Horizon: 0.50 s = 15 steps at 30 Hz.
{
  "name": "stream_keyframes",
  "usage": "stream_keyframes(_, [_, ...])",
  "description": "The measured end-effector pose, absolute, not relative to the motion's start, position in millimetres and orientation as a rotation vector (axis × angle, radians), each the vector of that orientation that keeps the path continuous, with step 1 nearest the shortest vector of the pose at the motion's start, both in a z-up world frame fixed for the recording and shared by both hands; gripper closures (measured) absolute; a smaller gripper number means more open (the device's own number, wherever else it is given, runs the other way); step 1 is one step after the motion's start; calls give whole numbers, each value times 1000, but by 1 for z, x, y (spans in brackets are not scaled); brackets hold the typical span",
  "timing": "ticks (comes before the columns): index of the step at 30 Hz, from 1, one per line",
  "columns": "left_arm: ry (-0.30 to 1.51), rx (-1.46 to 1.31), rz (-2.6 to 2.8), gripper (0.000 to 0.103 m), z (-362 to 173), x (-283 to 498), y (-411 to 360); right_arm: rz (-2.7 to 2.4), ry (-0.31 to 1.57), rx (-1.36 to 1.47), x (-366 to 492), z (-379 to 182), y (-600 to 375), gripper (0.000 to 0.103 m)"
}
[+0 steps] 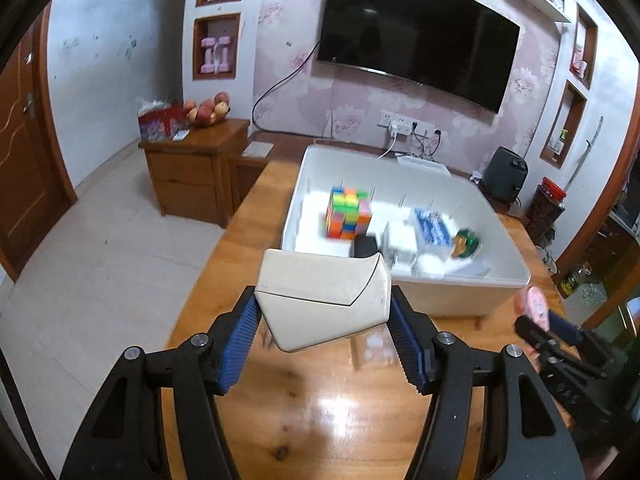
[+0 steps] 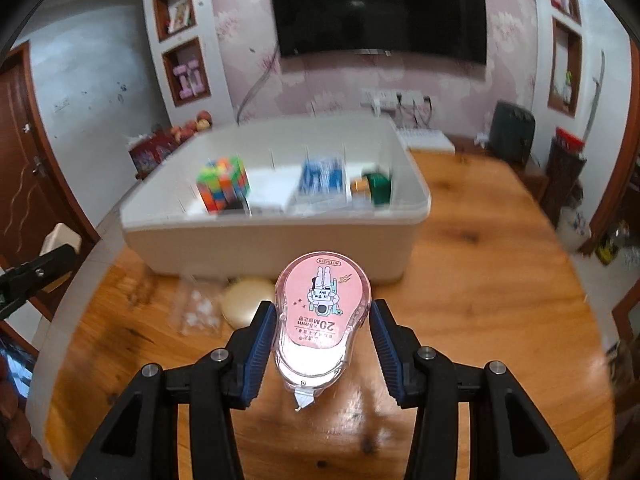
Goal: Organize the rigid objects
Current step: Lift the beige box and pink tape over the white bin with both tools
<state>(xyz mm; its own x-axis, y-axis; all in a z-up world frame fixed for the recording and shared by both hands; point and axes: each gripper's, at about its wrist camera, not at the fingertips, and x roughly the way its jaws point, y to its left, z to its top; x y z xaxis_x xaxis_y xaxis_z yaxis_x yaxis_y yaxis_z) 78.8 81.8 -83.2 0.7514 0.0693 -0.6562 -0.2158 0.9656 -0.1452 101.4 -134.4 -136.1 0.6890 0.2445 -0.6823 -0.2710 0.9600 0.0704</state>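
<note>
My left gripper [image 1: 323, 322] is shut on a beige angular plastic case [image 1: 320, 300] and holds it above the wooden table, short of the white bin [image 1: 460, 292]. My right gripper [image 2: 322, 336] is shut on a pink correction tape dispenser [image 2: 320, 316], also above the table in front of the bin [image 2: 264, 244]. The bin holds a colourful puzzle cube [image 1: 348, 214], a blue pack [image 1: 432, 226], a green item [image 1: 466, 242] and white boxes. The right gripper with the pink dispenser shows at the right of the left wrist view [image 1: 548, 332].
On the wooden table [image 2: 480, 280], a round beige object [image 2: 244, 298] and a clear plastic bag [image 2: 198, 308] lie just in front of the bin. A wooden cabinet [image 1: 192, 160] with fruit stands at the far left. A TV [image 1: 416, 32] hangs on the wall behind.
</note>
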Motion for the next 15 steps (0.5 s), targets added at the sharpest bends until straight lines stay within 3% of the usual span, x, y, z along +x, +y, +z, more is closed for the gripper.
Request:
stream_keyframes(10, [597,-83,154,37,19,133,79,282,524,-87,137,-1,-134,54])
stream_keyframes(15, [584,-29,203,37,30,164,79,256,433,-112,166,47,-128,54])
